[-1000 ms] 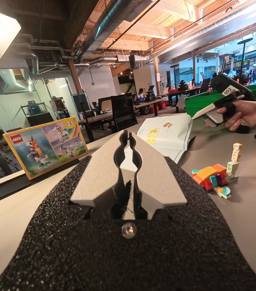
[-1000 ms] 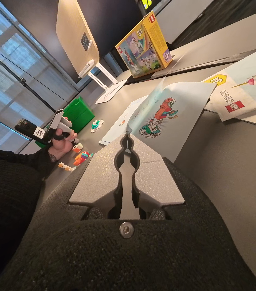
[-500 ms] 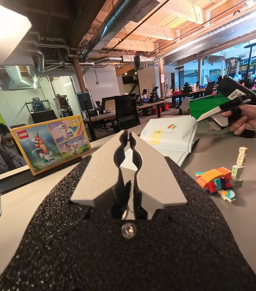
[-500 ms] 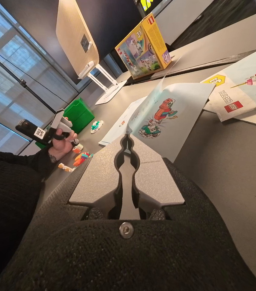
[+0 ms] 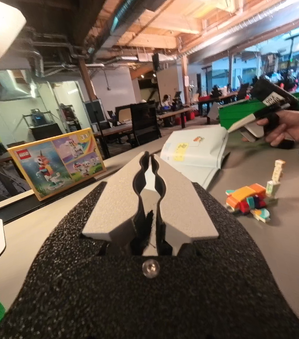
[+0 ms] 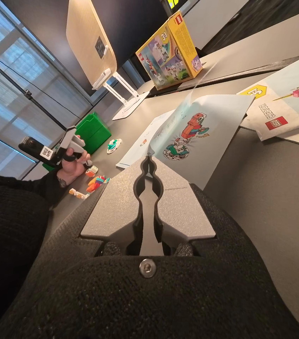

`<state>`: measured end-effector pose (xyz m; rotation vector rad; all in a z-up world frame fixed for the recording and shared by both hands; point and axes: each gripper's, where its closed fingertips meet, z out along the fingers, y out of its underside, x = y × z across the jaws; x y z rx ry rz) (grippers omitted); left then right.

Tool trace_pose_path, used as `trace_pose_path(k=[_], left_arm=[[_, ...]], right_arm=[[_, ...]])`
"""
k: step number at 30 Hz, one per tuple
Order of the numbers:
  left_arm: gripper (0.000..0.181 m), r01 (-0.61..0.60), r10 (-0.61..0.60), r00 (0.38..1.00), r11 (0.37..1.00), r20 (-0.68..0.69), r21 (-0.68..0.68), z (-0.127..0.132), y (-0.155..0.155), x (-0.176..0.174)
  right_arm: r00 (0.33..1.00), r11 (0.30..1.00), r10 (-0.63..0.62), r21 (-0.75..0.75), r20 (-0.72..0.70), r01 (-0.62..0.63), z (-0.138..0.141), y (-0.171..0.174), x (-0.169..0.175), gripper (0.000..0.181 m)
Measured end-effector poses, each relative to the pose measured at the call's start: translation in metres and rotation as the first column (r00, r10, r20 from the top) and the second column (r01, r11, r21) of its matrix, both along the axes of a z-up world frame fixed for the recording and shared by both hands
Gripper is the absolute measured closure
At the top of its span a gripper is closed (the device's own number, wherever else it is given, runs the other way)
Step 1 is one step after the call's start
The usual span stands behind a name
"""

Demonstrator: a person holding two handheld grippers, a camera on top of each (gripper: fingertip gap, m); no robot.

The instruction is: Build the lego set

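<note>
The left gripper (image 5: 149,159) hung above the grey table (image 5: 282,256) with its grey fingers pressed together, holding nothing. The right gripper (image 6: 148,159) was likewise closed and empty, its tips at the open pale-blue instruction booklet (image 6: 200,132). The partly built orange, red and teal brick model (image 5: 246,200) lay on the table beside a small white brick column (image 5: 275,176), near the booklet. A yellow cardboard set box (image 5: 56,163) stood upright behind.

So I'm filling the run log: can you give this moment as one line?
left gripper: shut, empty | right gripper: shut on open paper instruction booklet page | orange multicoloured brick assembly: untouched on grey table
</note>
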<state>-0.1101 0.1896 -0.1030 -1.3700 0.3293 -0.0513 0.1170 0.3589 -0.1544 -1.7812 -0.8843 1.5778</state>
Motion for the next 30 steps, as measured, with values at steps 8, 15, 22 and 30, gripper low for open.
trace_pose_path(k=[8, 15, 22, 30], left_arm=[[0.174, 0.069, -0.074, 0.997, 0.988, -0.033, -0.138, -0.018, -0.023, 0.003], [0.171, 0.080, -0.094, 0.992, 0.984, -0.081, -0.156, -0.018, -0.035, -0.003], [0.172, 0.081, -0.097, 0.990, 0.986, -0.101, -0.146, -0.017, -0.036, -0.004], [0.132, 0.408, -0.383, 0.911, 0.782, 0.154, -0.471, -0.047, -0.056, 0.029]], right_arm=[[1.000, 1.000, 0.009, -0.004, -0.007, -0.009, 0.001, -0.001, 0.000, 0.181], [1.000, 1.000, 0.015, -0.006, -0.003, -0.015, 0.000, -0.002, 0.000, 0.181], [1.000, 1.000, 0.017, -0.007, -0.001, -0.017, 0.000, -0.002, -0.001, 0.181], [1.000, 1.000, 0.016, -0.008, -0.006, -0.016, 0.000, -0.002, -0.001, 0.181]])
